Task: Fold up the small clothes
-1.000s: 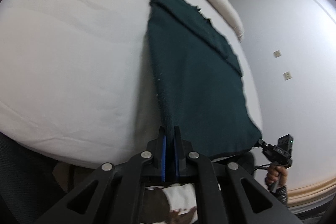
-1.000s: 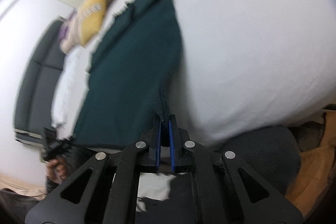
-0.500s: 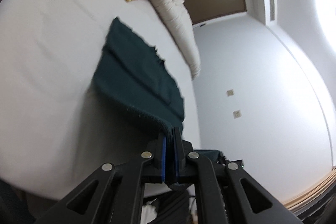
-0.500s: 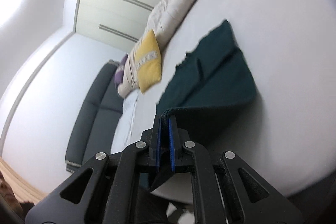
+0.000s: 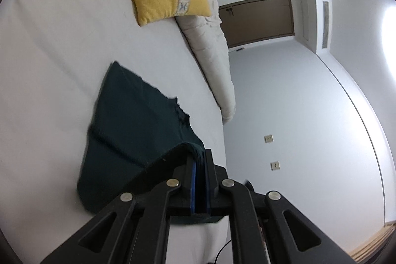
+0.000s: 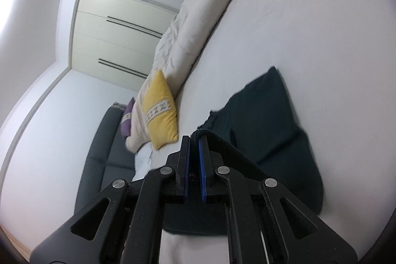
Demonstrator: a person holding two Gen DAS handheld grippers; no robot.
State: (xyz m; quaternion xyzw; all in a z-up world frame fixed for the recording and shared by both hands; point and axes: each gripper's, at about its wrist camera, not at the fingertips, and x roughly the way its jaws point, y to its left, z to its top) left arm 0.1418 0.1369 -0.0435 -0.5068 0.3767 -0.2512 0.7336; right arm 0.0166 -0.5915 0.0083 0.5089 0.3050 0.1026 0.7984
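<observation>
2 hand-held grippers lift 1 dark green cloth [image 5: 138, 120] off the white bed [image 5: 49, 66].
Left hand-held gripper [image 5: 201, 160] and right hand-held gripper [image 6: 194, 140] each pinch a near corner; its far end lies on the sheet.

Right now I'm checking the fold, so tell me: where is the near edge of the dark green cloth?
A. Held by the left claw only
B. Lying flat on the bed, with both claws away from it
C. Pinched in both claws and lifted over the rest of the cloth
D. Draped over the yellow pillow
C: the left claw and the right claw each pinch the dark green cloth, raised above the bed.
</observation>
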